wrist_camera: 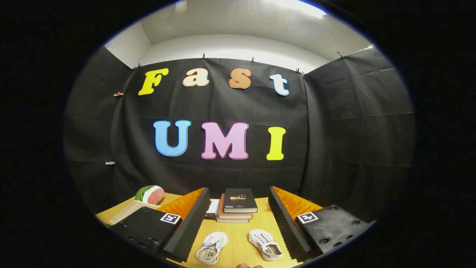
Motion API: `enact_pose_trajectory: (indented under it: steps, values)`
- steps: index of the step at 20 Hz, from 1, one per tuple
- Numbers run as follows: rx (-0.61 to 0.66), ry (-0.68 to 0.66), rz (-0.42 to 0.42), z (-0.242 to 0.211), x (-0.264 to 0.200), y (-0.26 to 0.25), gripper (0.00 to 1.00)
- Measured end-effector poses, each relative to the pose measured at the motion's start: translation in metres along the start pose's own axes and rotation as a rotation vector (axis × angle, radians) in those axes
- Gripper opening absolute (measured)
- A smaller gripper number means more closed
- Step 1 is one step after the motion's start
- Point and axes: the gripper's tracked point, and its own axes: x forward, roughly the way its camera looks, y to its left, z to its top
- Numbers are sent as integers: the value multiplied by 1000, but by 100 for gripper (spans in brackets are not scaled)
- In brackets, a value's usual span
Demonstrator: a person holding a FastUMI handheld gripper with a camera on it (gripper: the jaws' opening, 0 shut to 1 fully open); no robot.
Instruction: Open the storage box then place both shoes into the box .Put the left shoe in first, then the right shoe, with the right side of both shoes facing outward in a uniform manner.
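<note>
A light wooden table [238, 238] with fine straight grain fills the low part of the gripper view, backed on three sides by black cloth walls [342, 123] pinned up with small clips. Above the cloth a white wall [230, 46] and a pale ceiling with a bright lamp [297, 7] close the room.

The gripper [236, 208] hangs above the table with its fingers spread wide, nothing between them. The left finger [187, 227] and the right finger [288, 225] frame a broad strip of bare wood.

Two white canvas shoes lie in that strip, near the bottom of the gap, apart from each other and touching neither finger. The left-hand shoe [212, 247] sits at about 7 o'clock from the middle of the gap, its long axis slanting from 7 to 1 o'clock, toe away toward the wall and opening facing up. The right-hand shoe [264, 243] sits at about 5 o'clock, long axis running from 5 to 11 o'clock, toe away as well, so the two toes lean toward each other.

Beyond the shoes, at 12 o'clock, a stack of books [237, 206] with a dark cover on top rests flat. A white book [212, 208] lies just beside it at 9 o'clock. Further out toward 10 o'clock, beyond the left finger, a toy watermelon slice [150, 194] stands on a pale board [128, 211].
</note>
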Motion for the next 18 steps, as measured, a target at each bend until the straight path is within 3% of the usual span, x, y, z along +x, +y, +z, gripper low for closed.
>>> enact_pose_trajectory:
  steps: [18]
  values:
    - [-2, 65, -11, -23, 9, 26, 97]
